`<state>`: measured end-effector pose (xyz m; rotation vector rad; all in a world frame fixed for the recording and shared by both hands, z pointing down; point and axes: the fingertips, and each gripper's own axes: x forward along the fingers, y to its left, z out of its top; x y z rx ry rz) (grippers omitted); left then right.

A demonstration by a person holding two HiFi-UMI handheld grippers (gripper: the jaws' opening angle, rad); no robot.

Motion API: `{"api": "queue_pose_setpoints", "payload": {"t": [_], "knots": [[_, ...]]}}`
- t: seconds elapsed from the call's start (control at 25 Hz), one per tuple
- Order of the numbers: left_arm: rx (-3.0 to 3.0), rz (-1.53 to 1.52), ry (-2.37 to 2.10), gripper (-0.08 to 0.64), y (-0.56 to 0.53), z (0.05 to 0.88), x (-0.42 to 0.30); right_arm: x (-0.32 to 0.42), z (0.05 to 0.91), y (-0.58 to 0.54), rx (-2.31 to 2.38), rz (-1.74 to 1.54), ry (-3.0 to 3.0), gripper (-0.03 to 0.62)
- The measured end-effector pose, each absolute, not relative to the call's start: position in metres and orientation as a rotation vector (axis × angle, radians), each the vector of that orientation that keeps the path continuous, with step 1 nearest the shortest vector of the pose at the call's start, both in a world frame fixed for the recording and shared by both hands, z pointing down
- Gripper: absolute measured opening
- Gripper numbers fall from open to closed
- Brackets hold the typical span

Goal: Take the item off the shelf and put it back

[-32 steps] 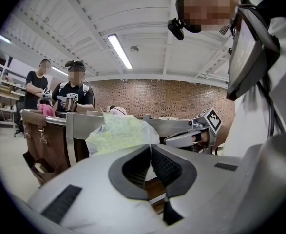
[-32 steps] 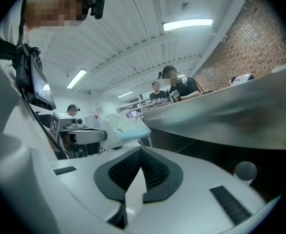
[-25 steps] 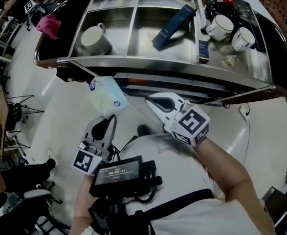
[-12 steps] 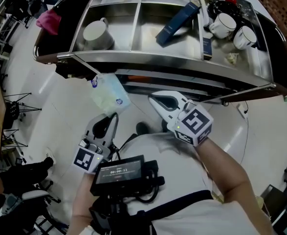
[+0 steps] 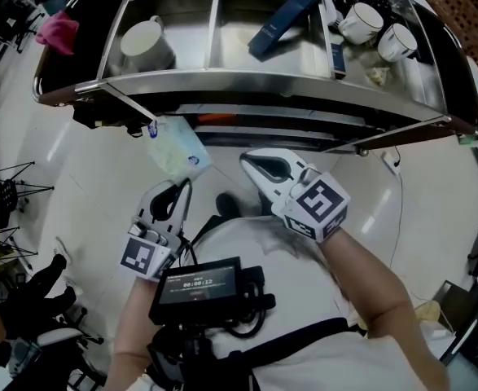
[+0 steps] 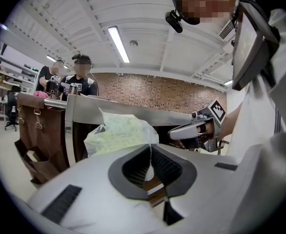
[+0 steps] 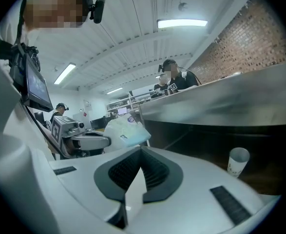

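The left claw (image 5: 186, 184) points away from the body and a little downward. Its jaws are pressed together on the thin edge of a pale pouch (image 5: 176, 147), which stands out beyond the tips. The left forearm (image 5: 131, 332) runs along the left of the torso. The right claw (image 5: 247, 160) is near it on the right, tips angled toward the left one. Its jaws meet at the tips with nothing between them. The bare right forearm (image 5: 369, 279) reaches in from the lower right.
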<state>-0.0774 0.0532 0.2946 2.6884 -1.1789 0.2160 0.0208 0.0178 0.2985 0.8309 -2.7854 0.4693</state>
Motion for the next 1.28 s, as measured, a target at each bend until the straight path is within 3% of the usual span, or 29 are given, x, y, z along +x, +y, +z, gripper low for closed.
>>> {"api": "queue_pose_setpoints", "payload": {"t": [0.4, 1.28], "knots": [[2.631, 0.218, -1.104, 0.009, 0.021, 0.330, -0.051, 0.043, 0.312, 0.020, 0.912, 0.514, -2.690, 0.005], [2.659, 0.267, -1.214, 0.009, -0.056, 0.390, 0.007, 0.049, 0.388, 0.021, 0.616, 0.638, -2.563, 0.005]]}}
